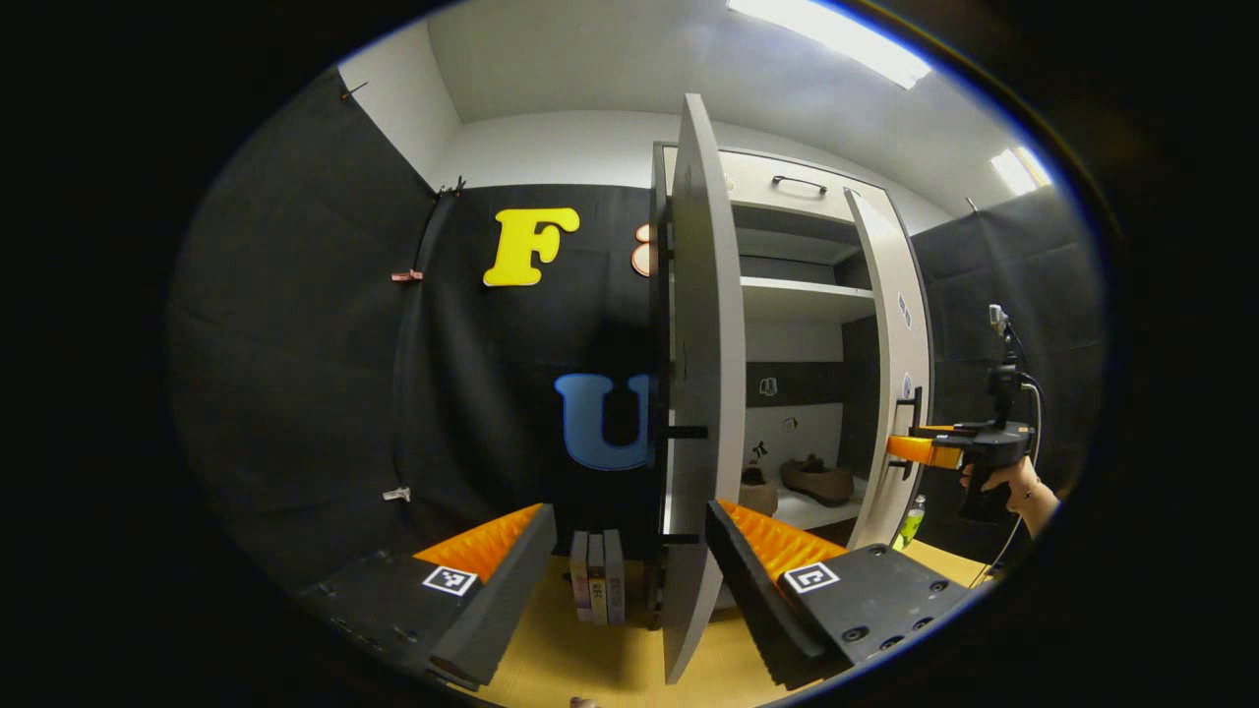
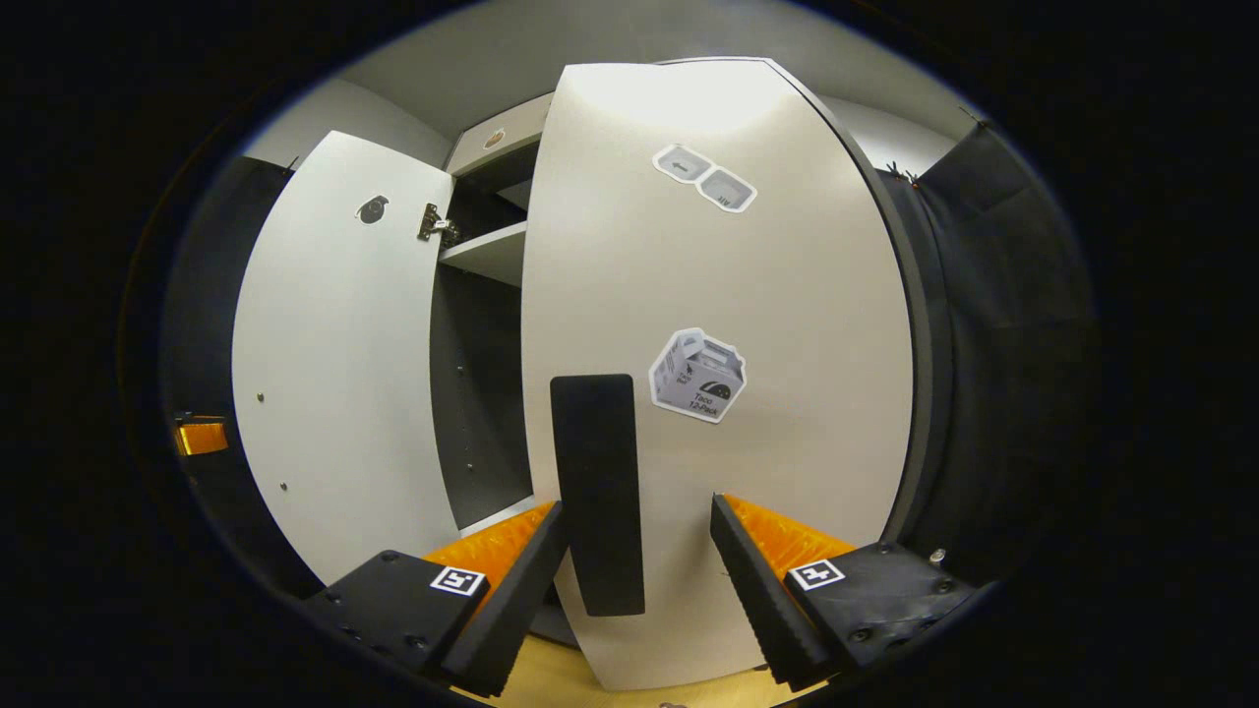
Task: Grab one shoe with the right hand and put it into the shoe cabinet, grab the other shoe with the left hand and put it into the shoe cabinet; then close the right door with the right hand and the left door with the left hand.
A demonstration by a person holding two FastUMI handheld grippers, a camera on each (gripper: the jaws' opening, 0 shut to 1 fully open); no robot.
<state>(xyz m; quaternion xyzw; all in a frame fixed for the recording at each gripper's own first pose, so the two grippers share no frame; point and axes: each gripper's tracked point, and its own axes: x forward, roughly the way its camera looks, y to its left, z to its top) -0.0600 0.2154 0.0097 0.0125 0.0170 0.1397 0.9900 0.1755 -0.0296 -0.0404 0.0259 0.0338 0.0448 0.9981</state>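
Tall white shoe cabinet (image 1: 802,285) stood with both doors ajar. Left white door (image 1: 700,393) sat edge-on between the spread left gripper (image 1: 629,565). Right gripper (image 2: 634,580), spread, straddled the right door's black handle (image 2: 596,492). Two brown shoes (image 1: 816,479) lay on the bottom shelf.

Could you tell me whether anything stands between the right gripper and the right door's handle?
Nothing visible does. The right gripper is open, its fingers either side of the black handle on the right door, with nothing in between.
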